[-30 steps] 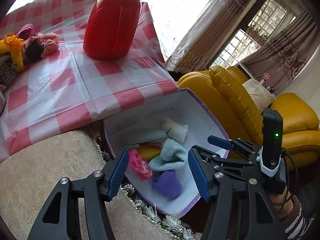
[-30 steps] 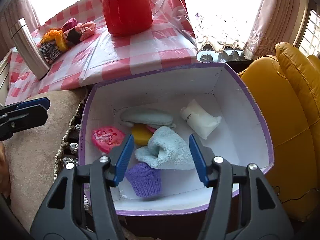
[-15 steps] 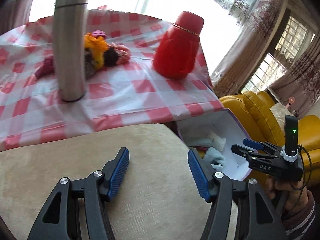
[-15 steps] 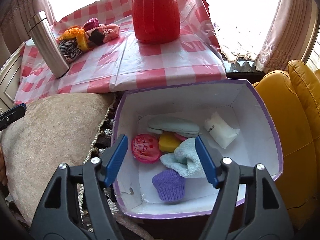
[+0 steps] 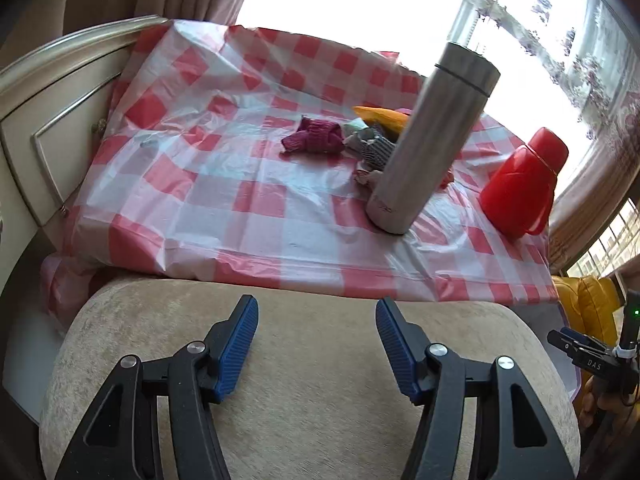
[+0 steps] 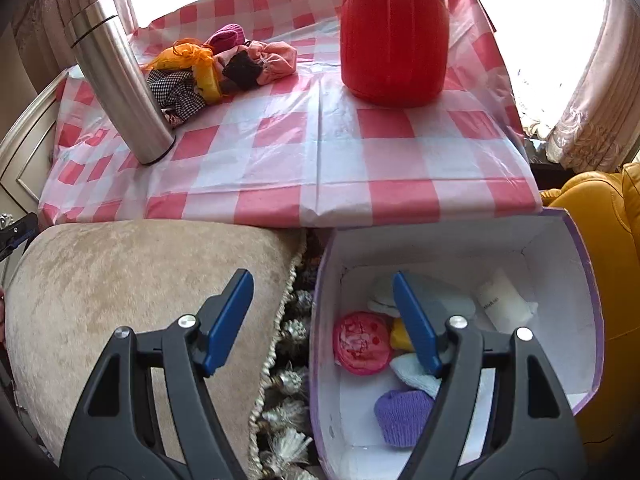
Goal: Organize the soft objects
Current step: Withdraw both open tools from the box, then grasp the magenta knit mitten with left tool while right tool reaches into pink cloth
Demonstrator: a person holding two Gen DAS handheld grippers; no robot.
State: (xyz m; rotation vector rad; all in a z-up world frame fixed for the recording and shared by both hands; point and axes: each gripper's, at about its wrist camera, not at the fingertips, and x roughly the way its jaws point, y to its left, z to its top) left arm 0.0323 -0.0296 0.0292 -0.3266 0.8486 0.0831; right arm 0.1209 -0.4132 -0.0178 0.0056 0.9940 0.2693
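Note:
A pile of soft cloth items [image 6: 216, 68] lies on the checked tablecloth [image 6: 304, 148] behind a steel flask [image 6: 120, 80]; in the left wrist view the same pile [image 5: 344, 136] sits beside the flask [image 5: 432, 140]. A white box with a purple rim [image 6: 580, 248] holds several soft items: a pink round one [image 6: 362, 342], a purple knit one [image 6: 400, 416], a light blue cloth [image 6: 412, 372]. My left gripper [image 5: 316, 340] is open over a beige cushion [image 5: 320, 380], nothing between its fingers. My right gripper [image 6: 322, 320] is open, straddling the box's left wall, empty.
A red jug [image 6: 394, 32] stands at the table's far right, also seen as the red jug [image 5: 520, 192] in the left wrist view. A yellow armchair [image 6: 600, 200] flanks the box. A cream cabinet [image 5: 52, 120] stands left of the table. Tassel fringe [image 6: 284, 380] edges the cushion.
The left gripper has swung left, away from the box, to face the table over the cushion. The right gripper has shifted left off the box's middle and its jaws have widened.

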